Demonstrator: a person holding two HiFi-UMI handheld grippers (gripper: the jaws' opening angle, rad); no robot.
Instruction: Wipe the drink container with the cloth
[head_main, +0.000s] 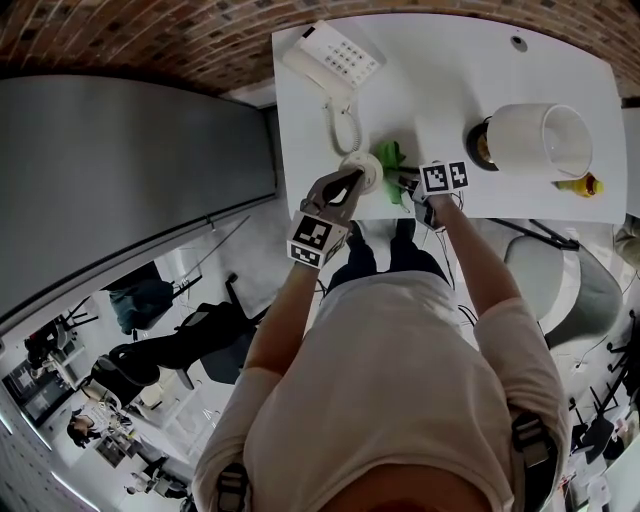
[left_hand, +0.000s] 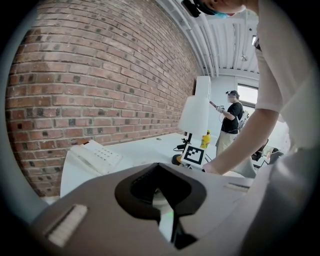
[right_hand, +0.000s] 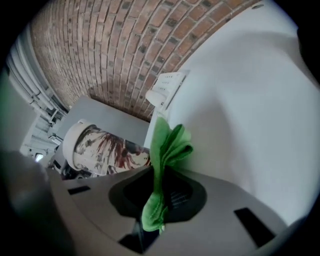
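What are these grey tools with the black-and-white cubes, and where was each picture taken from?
A person holds a two-jaw gripper in each hand; there is no robot. One picture comes from a head camera looking down; the other two from cameras riding on the grippers. The left gripper is shut on a patterned drink cup with a white lid. The right gripper pinches a green cloth. On the white table sit a white telephone, a white-shaded lamp and a small yellow bottle.

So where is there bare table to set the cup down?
Table is bare between phone and lamp, and behind the lamp. Crowded at the near edge: left gripper with cup, right gripper with cloth.
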